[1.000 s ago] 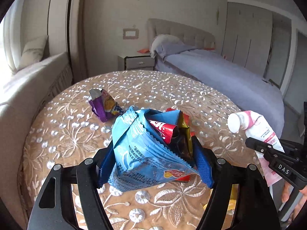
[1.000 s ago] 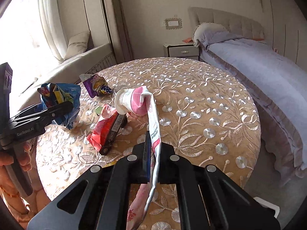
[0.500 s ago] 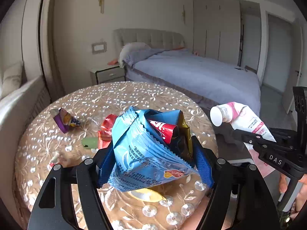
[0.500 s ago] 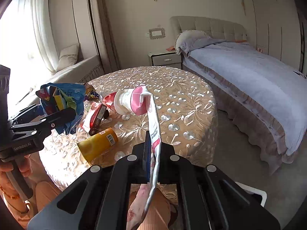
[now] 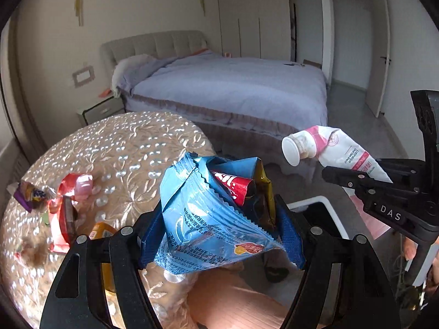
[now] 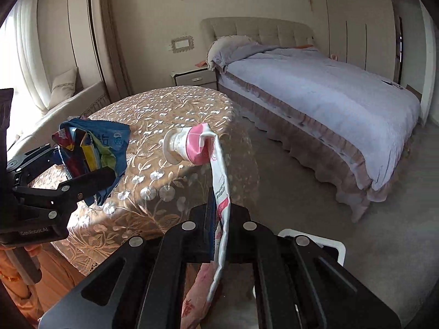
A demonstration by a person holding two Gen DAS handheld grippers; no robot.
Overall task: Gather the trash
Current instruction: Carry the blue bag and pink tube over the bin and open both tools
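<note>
The left claw (image 5: 219, 235) is clamped on a crumpled blue foil snack bag (image 5: 203, 227) stuffed with red and gold wrappers, held past the edge of the round gold embroidered desk (image 5: 123, 150). The right claw (image 6: 219, 216) is pinched tight on a flattened pink-and-white squeeze tube (image 6: 219, 175), above a white-rimmed bin (image 6: 326, 242) on the floor.

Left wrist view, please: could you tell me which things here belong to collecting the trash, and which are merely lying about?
Job:
blue snack bag, in left tool
squeezed tube, in right tool
red wrapper
purple wrapper
white bin

Lying about:
bed
nightstand
</note>
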